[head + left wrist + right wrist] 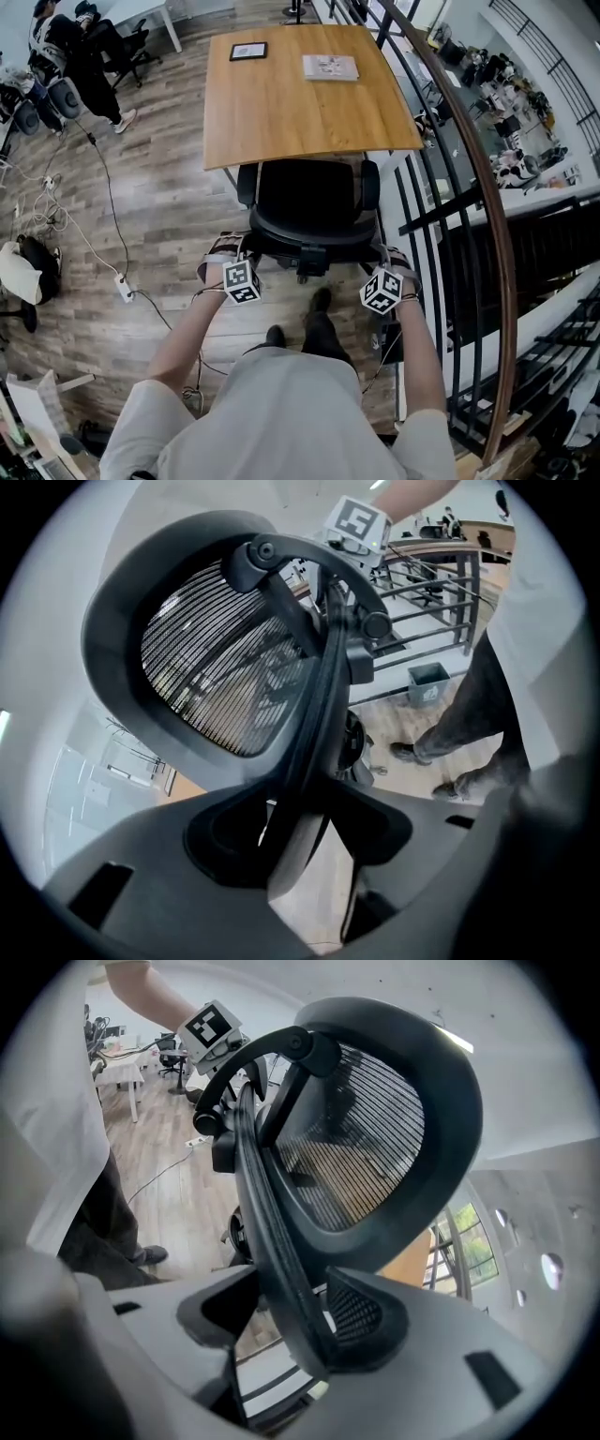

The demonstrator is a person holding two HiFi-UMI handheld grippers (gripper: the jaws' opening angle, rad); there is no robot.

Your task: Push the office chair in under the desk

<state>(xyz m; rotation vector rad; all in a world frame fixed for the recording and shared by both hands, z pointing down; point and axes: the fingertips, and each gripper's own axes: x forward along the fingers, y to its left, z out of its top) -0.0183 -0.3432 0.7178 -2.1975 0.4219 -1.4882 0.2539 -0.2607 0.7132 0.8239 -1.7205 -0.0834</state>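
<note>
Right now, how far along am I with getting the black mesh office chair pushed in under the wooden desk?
Partly done: the black mesh office chair has its seat front at the wooden desk edge. In hand: the left gripper and right gripper grip its backrest frame. Left: most of the seat and the backrest are out from under the desk.
</note>
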